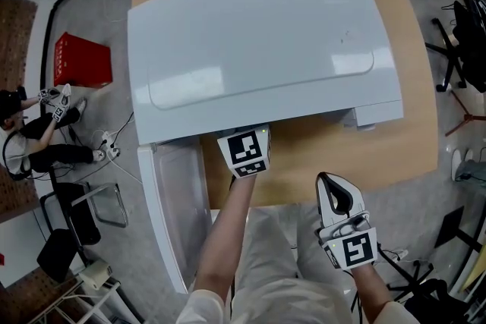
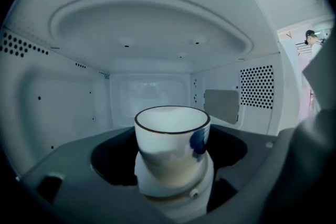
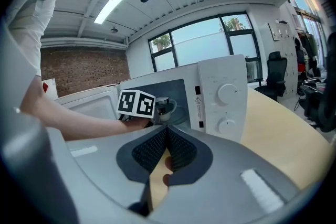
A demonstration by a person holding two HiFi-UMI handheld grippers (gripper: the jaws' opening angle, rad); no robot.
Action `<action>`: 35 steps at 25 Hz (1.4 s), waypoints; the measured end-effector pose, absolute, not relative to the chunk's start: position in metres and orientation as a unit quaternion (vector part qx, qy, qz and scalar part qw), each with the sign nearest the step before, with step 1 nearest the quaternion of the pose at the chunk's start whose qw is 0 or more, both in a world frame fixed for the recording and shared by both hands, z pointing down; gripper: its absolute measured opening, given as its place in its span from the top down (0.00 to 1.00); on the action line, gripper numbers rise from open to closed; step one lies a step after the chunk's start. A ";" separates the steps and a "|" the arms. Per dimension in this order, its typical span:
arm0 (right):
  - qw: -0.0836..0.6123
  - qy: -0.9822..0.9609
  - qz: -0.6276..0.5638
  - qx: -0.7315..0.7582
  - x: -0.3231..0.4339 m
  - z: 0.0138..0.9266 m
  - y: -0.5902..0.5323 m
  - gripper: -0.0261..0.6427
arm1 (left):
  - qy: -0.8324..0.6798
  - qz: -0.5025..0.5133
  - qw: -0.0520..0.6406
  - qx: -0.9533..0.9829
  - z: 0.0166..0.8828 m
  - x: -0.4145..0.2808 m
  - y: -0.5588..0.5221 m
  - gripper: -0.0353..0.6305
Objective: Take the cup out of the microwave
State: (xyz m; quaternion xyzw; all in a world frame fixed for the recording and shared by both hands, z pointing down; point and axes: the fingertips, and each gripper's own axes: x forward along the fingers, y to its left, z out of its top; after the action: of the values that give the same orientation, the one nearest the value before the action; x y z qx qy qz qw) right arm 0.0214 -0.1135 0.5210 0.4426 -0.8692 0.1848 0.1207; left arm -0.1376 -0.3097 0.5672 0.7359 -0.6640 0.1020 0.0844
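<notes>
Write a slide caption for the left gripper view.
Inside the microwave, the open left gripper frames a dark-rimmed white cup, not yet gripped.

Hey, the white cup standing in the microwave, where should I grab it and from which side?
Take the cup by its side wall at mid-height, coming in level through the microwave's open front. It stands upright and widens towards the rim, so a squeeze below the rim should hold.

White cup [image 2: 172,139], dark-rimmed with a blue mark on its side, stands upright inside the cavity of the white microwave [image 1: 266,34], door swung open, centred between the wide-apart left jaws and clear of both.
</notes>
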 end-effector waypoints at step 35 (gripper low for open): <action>0.092 -0.870 0.172 0.454 0.018 0.487 -0.120 0.95 | -0.660 0.069 0.133 0.736 0.483 -0.103 -0.108 0.37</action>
State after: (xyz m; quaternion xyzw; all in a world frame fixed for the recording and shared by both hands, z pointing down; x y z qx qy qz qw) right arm 0.0179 -0.1196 0.4869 0.4536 -0.8696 0.1720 0.0923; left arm -0.1027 -0.1083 0.4833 0.7360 -0.6602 0.0690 0.1330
